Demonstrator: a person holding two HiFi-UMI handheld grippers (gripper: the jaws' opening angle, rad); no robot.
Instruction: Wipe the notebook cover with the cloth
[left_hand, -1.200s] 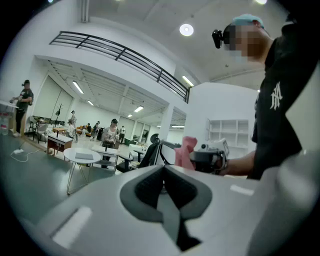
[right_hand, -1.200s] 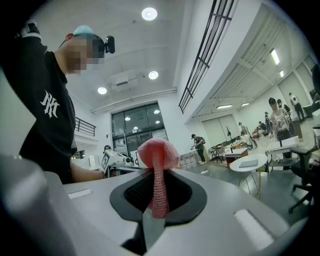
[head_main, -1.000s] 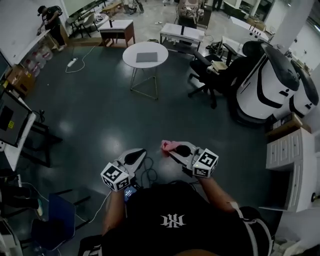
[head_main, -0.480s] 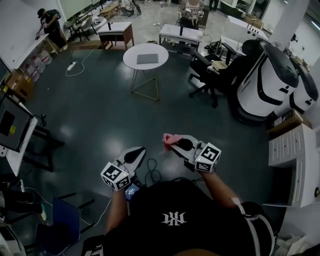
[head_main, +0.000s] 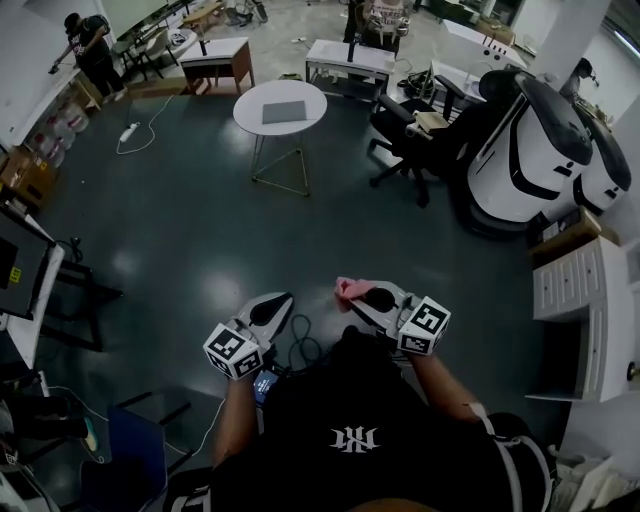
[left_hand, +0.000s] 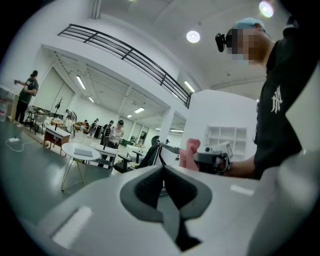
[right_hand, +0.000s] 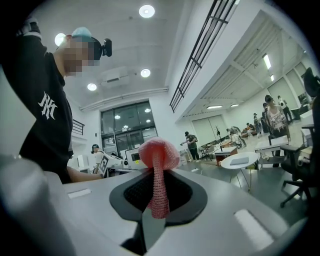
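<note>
A grey notebook (head_main: 283, 111) lies flat on a round white table (head_main: 250, 112) far across the floor; it also shows small as the notebook (right_hand: 241, 160) in the right gripper view. A pink knitted cloth (head_main: 347, 288) is pinched in my right gripper (head_main: 352, 294), which is shut on it; the cloth (right_hand: 158, 155) bulges out above the closed jaws of the right gripper (right_hand: 157, 172). My left gripper (head_main: 277, 300) is shut with nothing in it, its jaws together in the left gripper view (left_hand: 163, 169). Both grippers are held at waist height, far from the table.
Dark glossy floor (head_main: 200, 230) lies between me and the round table. Black office chairs (head_main: 420, 150) and white pods (head_main: 530, 160) stand to the right, drawers (head_main: 580, 300) at the far right. Desks (head_main: 345, 60) line the back. A person (head_main: 90, 45) works far left.
The head view has shifted a little, so the round table sits slightly further left and up. The right gripper with the cloth has drifted slightly right. Both grippers stay shut.
</note>
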